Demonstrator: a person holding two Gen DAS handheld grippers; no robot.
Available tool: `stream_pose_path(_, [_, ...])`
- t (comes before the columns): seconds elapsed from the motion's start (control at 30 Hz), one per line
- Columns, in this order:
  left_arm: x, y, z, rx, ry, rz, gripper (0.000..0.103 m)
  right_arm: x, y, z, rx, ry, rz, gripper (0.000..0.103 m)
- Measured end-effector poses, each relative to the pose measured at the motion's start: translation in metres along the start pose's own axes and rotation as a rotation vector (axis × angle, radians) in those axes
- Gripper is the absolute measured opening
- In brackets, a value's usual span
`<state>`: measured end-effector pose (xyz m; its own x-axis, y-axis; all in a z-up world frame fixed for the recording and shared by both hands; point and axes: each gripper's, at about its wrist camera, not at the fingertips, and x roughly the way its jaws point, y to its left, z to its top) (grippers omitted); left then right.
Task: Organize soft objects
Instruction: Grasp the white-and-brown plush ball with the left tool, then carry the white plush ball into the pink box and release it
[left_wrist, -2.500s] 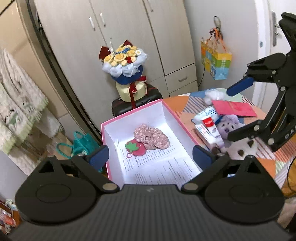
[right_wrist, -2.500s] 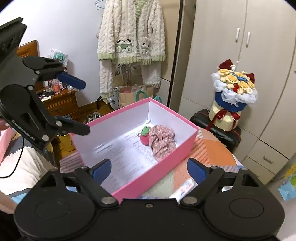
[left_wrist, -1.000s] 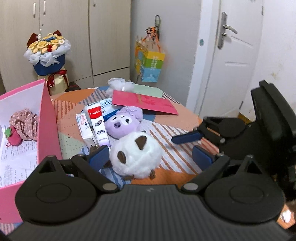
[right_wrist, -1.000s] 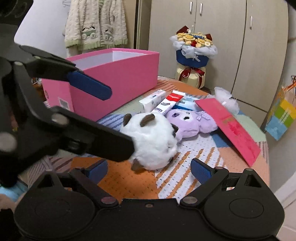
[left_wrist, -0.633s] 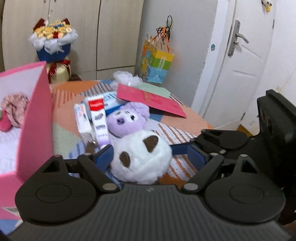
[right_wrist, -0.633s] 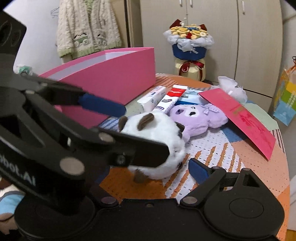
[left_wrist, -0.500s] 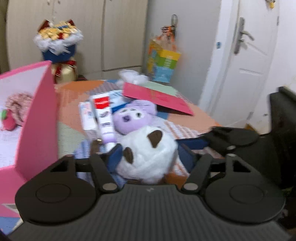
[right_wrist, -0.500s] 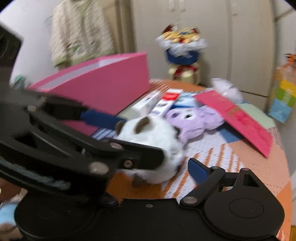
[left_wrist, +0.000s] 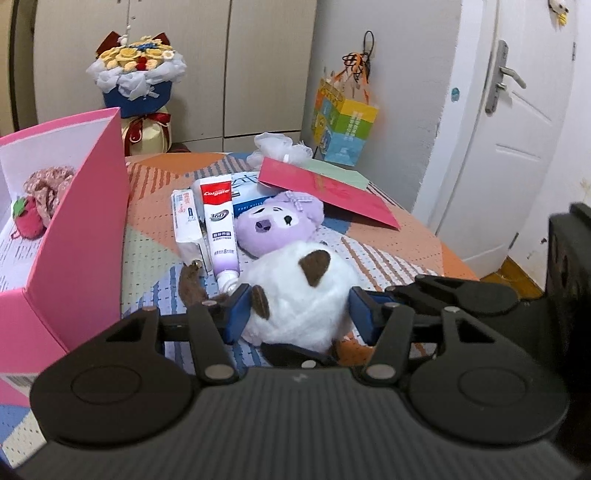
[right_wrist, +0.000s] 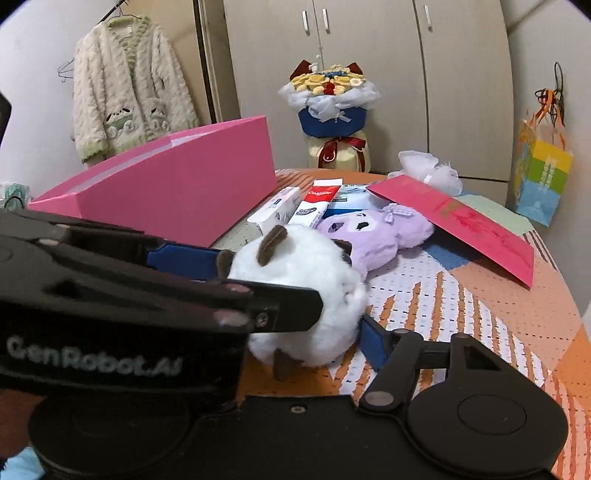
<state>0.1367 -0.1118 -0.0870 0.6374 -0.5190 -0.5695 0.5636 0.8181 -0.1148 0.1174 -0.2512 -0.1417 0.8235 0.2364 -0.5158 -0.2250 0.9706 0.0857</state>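
toothpaste tubes (left_wrist: 218, 229), two, lay beside the purple plush (left_wrist: 275, 225); left gripper (left_wrist: 301, 310) pinched the white plush (left_wrist: 303, 295); right gripper's (right_wrist: 354, 339) jaw state unclear.

White plush (left_wrist: 299, 295) before purple plush (left_wrist: 277, 225); toothpaste (left_wrist: 219, 229) left; box (left_wrist: 85, 221) farther left.

Soft, even indoor light fills both views, with only faint shadows under the plush (left_wrist: 295, 295). Fisheye distortion bends the door (left_wrist: 517, 147) and wardrobe (right_wrist: 369, 74) at the edges. Corners vignette dark. Focus is mostly sharp; the white door looks slightly overexposed.
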Motion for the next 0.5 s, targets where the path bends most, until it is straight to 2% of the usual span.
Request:
stream_pose_path(0.13, [-0.006, -0.003, -0.002, 0.002, 0.015, -0.010, 0.056, -0.008, 0.003, -0.003, 0.002, 0.000, 0.003, 0.070])
stream_pose_path(0.3, [-0.024, -0.008, -0.002, 0.005, 0.068, -0.007, 0.056, -0.026, 0.008, -0.005, -0.015, -0.002, 0.069, 0.070])
stream_pose_path(0.43, [-0.039, -0.010, -0.005, -0.011, 0.106, -0.018, 0.056, -0.039, 0.014, -0.003, -0.012, 0.051, 0.106, 0.070])
stream_pose_path(0.5, [-0.047, -0.010, -0.007, -0.030, 0.128, -0.038, 0.055, -0.044, 0.020, -0.002, -0.007, 0.092, 0.090, 0.070])
